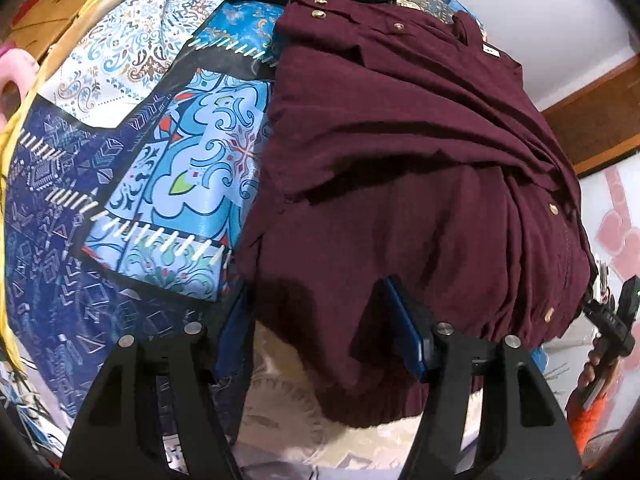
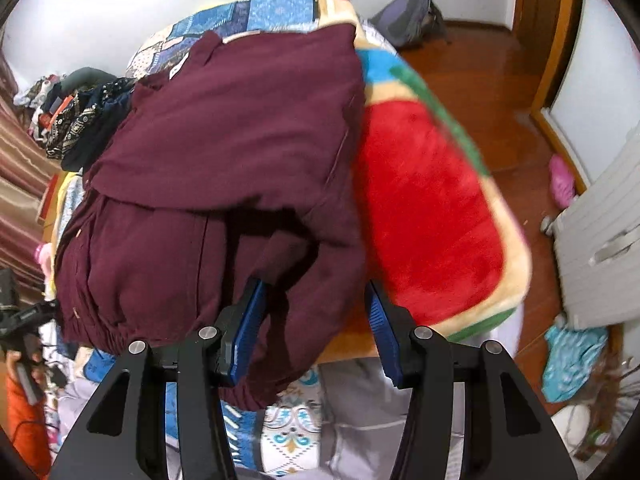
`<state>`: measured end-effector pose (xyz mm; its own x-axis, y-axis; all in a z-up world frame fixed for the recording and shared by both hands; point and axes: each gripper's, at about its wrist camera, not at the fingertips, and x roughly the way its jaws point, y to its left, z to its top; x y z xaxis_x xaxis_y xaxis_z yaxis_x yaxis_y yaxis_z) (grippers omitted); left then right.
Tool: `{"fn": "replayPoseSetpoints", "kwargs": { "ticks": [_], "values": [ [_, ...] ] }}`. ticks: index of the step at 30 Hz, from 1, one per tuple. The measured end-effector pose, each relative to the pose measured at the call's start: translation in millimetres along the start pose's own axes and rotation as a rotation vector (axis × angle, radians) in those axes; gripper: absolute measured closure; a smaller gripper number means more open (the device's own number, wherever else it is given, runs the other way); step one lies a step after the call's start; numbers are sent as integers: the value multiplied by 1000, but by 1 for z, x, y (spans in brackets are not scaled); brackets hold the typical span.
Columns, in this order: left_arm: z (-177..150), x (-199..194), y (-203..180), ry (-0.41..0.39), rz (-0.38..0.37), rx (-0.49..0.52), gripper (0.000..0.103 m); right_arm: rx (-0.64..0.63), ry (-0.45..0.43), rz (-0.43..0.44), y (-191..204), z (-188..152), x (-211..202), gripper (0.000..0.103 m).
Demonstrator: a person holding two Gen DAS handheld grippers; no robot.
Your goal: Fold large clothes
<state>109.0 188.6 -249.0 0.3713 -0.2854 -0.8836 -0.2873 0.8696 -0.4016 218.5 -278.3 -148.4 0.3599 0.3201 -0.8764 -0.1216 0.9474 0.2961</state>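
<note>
Patchwork bedspread (image 1: pixel 132 168) | maroon shirt (image 1: pixel 400 152) (hem overhanging edge) | both jaws parted

A lived-in bedroom in a home; a bed spread with a blue patchwork quilt (image 1: pixel 132 152) and a plush watermelon-print blanket (image 2: pixel 428 216) fills the middle; a polished wooden floor (image 2: pixel 492 92) runs to white walls with wooden door trim (image 2: pixel 556 40); a grey backpack (image 2: pixel 408 16) slumps against the wall; a heap of clothes (image 2: pixel 76 120) sits at the bed's far side; striped curtains (image 2: pixel 20 184) hang beside it.
</note>
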Motion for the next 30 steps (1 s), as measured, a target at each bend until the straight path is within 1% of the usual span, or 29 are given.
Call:
{"fn": "replayPoseSetpoints", "kwargs": {
  "ticks": [4,6,8,9,10,11,12,13,14,16,19,23,25,27,30],
  "values": [
    [2,-1,2,-6,-39,-20,40,41,8,43,2,-2,7,56],
    [3,-5,1,-16,-60,-11,47,54,-7,55,3,-2,7,56],
    [4,-13,-3,-33,-62,12,62,60,-38,70,3,-2,3,56],
    [5,-17,-6,-47,-54,30,66,63,-53,79,3,-2,0,59],
    [7,-21,-10,-61,-52,45,75,62,-61,88,2,-2,-2,69],
    [10,-25,-12,-70,-52,56,80,64,-75,102,3,-3,-4,80],
    [12,-31,-17,-87,-58,67,81,62,-80,108,4,-2,-7,85],
    [14,-35,-20,-101,-67,74,85,57,-82,105,6,-1,-9,93],
    [17,-41,-25,-120,-76,81,88,50,-91,111,10,1,-14,93],
    [24,-52,-34,-154,-78,101,92,38,-107,135,17,5,-20,95],
    [36,-73,-46,-212,-98,136,93,8,-146,144,29,16,-32,96],
    [59,-96,-63,-286,-144,166,94,-46,-201,171,47,46,-47,97],
    [76,-107,-67,-325,-180,161,95,-64,-230,176,52,63,-52,98],
    [98,-116,-71,-370,-190,159,95,-70,-262,186,53,87,-57,98],
    [133,-117,-71,-411,-195,138,95,-64,-308,171,52,119,-57,98]
  ]
}}
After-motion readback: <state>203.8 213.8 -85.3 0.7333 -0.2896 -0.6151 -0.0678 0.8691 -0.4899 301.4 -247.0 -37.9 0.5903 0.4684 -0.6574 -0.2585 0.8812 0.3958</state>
